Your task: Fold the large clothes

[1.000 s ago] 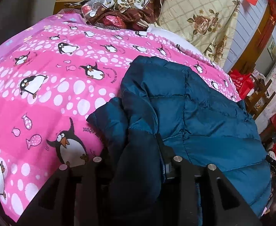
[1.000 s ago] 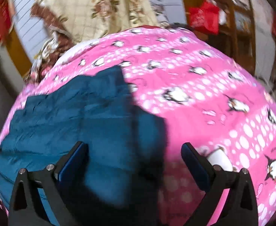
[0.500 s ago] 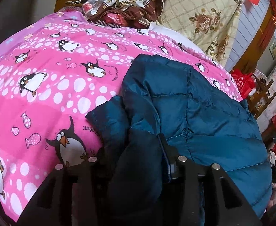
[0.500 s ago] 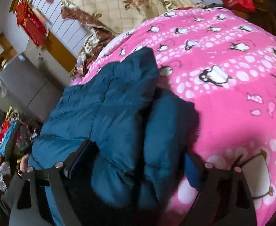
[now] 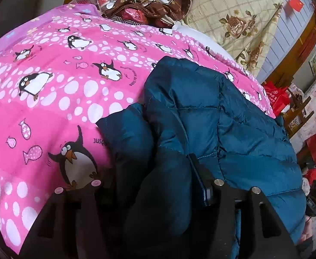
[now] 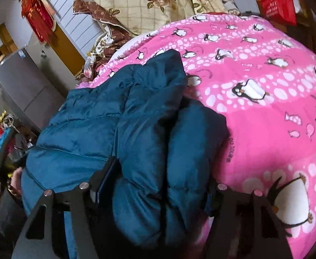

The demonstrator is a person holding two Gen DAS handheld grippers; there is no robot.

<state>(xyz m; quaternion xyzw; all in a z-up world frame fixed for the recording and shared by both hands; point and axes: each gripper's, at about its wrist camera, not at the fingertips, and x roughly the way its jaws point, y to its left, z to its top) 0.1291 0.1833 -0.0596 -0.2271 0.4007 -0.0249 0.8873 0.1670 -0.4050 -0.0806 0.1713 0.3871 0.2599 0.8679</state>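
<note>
Handover on a bunched fold — teal down jacket (image 5: 211, 116) on the penguin quilt (image 5: 56, 99) of the bed.
Your left gripper (image 5: 151, 185) jaws have just been opening around the wad; your right gripper (image 6: 158, 185) jaws have just been closing on it — whether they grip yet is unclear. Seat the right before freeing the left. Quilt print reads "JUSQ…" only.

A lived-in home bedroom: a bed fills the middle of the frame under a pink penguin quilt (image 5: 50, 108), a floral pillow (image 5: 233, 15) leans at upper right, a red hanging ornament (image 6: 37, 15) decorates the upper left wall, and red bags (image 5: 276, 97) clutter the right edge.
</note>
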